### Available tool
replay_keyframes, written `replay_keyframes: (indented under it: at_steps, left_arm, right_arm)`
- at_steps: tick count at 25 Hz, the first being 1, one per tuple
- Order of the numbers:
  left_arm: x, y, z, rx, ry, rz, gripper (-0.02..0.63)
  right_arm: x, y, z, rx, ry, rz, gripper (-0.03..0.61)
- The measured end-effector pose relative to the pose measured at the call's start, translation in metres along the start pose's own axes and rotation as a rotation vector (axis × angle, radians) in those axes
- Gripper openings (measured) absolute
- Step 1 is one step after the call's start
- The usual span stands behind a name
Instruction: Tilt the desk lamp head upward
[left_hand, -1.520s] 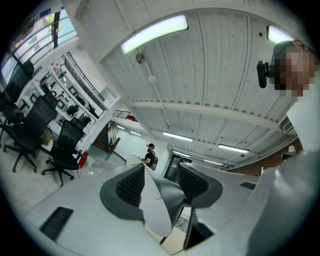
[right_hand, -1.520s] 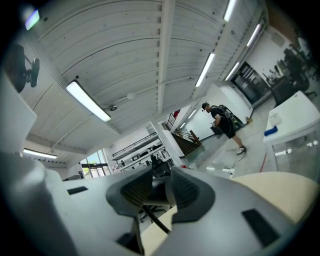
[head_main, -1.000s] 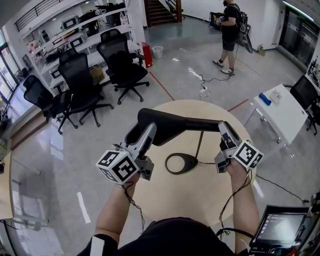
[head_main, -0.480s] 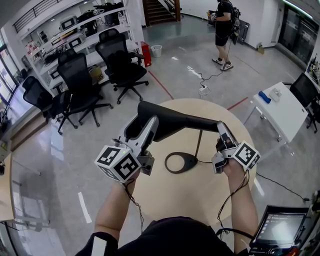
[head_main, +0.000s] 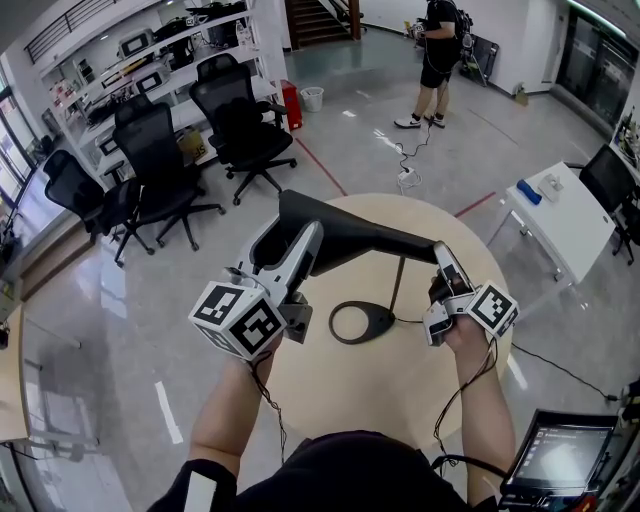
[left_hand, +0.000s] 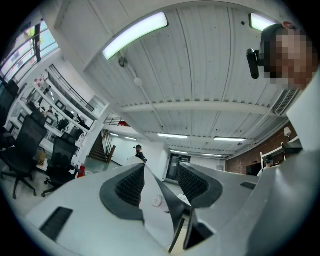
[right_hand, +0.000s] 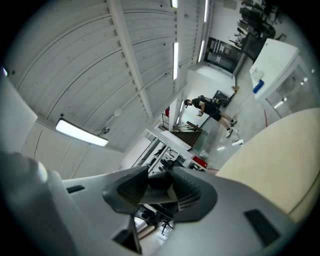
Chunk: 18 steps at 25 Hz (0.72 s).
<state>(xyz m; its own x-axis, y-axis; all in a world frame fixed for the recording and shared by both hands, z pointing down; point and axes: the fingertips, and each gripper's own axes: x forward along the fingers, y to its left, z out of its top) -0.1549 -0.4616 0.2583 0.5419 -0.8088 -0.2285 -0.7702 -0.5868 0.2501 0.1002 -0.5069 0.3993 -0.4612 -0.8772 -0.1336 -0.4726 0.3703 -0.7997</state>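
My left gripper (head_main: 301, 238) and right gripper (head_main: 441, 256) clamp the black lamp head (head_main: 362, 236) above the round table (head_main: 385, 392).

Bright, even lighting is supplied by ceiling strip lights (left_hand: 135, 34); glare is noted on the glossy floor (head_main: 90, 290). Fisheye bending and darkened corners are recorded in both gripper views.

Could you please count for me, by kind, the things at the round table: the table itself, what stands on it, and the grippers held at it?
Round table: 1
Desk lamp: 1
Grippers: 2, the left gripper and the right gripper
Total: 4
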Motion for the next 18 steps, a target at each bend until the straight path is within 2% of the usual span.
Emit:
replay_keyframes:
  at_steps: [18]
  left_arm:
    - [0.010,-0.009,0.014,0.040,-0.005,-0.022,0.221]
  right_arm:
    - [0.000,-0.006,-0.009,0.056,-0.001,-0.012,0.152]
